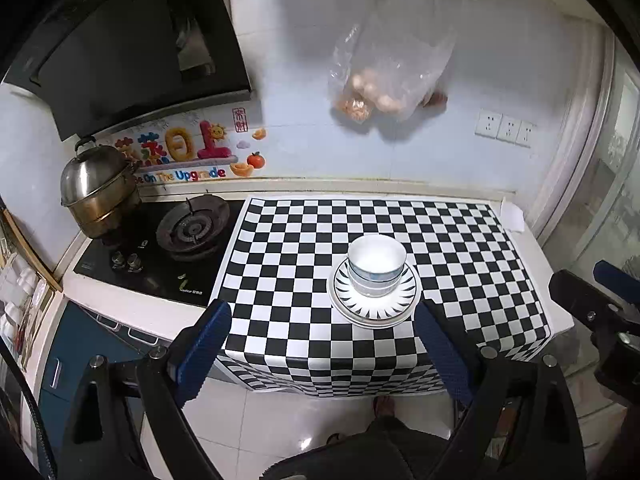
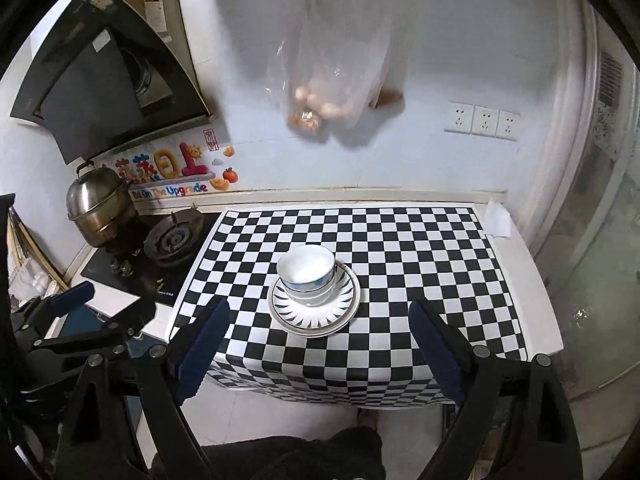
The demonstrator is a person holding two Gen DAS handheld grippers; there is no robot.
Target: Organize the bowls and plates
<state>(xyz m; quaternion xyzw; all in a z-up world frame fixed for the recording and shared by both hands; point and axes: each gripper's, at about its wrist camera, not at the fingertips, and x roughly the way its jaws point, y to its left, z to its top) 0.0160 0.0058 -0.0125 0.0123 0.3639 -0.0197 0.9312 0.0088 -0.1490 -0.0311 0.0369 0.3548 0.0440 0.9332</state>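
Now the bowls [image 1: 376, 268] sit stacked on the plates [image 1: 374, 312] on the checkered cloth [image 1: 300, 240], at 12 o'clock from both grippers. Left gripper [image 1: 324, 332] and right gripper [image 2: 320, 332] hang apart, fingers spread, holding nothing.

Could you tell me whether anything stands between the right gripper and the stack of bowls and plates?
Nothing visible does. Only bare checkered mat lies between the open right gripper and the stacked bowls on the plates.

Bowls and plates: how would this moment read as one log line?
bowls: stacked on plates | plates: on checkered mat | left gripper: open, empty, short of mat | right gripper: open, empty
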